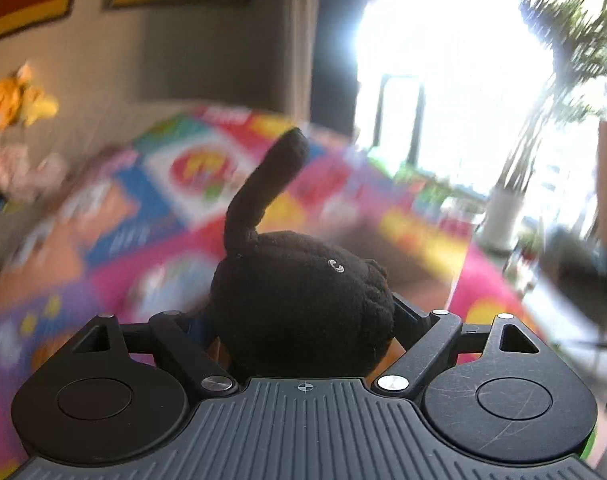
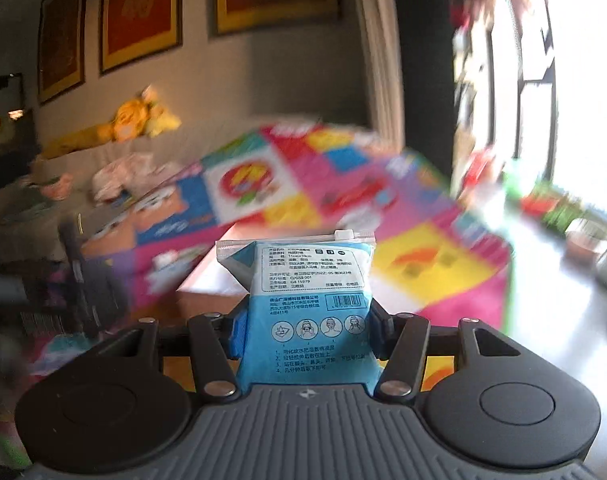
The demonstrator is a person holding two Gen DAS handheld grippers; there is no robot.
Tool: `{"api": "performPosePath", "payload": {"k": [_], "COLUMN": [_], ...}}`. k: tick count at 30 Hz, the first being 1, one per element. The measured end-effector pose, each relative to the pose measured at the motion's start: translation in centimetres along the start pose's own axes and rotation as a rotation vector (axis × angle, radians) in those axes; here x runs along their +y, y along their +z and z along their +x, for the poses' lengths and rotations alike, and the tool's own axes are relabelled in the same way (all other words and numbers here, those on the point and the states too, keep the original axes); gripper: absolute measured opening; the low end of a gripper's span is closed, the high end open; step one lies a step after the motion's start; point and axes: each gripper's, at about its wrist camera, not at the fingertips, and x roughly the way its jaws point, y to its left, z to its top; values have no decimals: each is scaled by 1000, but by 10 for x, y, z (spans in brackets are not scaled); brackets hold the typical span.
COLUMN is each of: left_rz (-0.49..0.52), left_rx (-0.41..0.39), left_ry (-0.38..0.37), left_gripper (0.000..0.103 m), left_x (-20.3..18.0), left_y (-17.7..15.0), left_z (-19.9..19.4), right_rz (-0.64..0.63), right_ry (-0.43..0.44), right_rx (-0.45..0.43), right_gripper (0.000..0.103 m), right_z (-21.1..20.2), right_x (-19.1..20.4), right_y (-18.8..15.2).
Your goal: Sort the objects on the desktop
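Left tongs [image 1: 299,320] clamp black plush toy [image 1: 299,304], raised. Right tongs [image 2: 303,332] clamp blue wipes packet [image 2: 303,312]. Background blurred.

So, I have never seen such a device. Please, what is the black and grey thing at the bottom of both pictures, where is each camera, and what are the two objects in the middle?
The dark shape at the bottom is a hand-held tool with a two-finger claw; a person carries one in each hand. A small wide-angle camera sits on each tool and looks forward along its fingers, so one picture comes from the left tool and one from the right.

The left claw is shut on a black plush toy with one long part sticking up. The right claw is shut on a blue packet with printed text and a zip top.

Both are lifted in the air. Behind them lies a colourful play mat, blurred by motion, and a pale box.
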Motion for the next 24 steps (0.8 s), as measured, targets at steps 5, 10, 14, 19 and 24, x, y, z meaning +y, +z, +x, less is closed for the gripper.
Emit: {"api": "performPosePath", "payload": {"k": [5,10,14,19,24], "left_rz": [-48,7,-66,-109,-34], "left_rx": [-20,145,232,88,39], "left_ry": [-84,-3,-10,-70,10], "left_gripper": [89,90,91,100,101], "left_x": [-6,-13,8,18,16], "left_y": [54,44,21,9,-25], "left_z": [87,173,187,118,70], "right_rz": [102,100,121,126,58], "right_ry": [40,6,-28,-19,-4], "right_rx": [31,75,117,164,165], "right_gripper": [55,55,55,55,55], "right_z": [20,37,47,64,93], "right_x": [-17,-26,-35,-35,-14], "right_y": [-7,-18,-25,-25,-1]}}
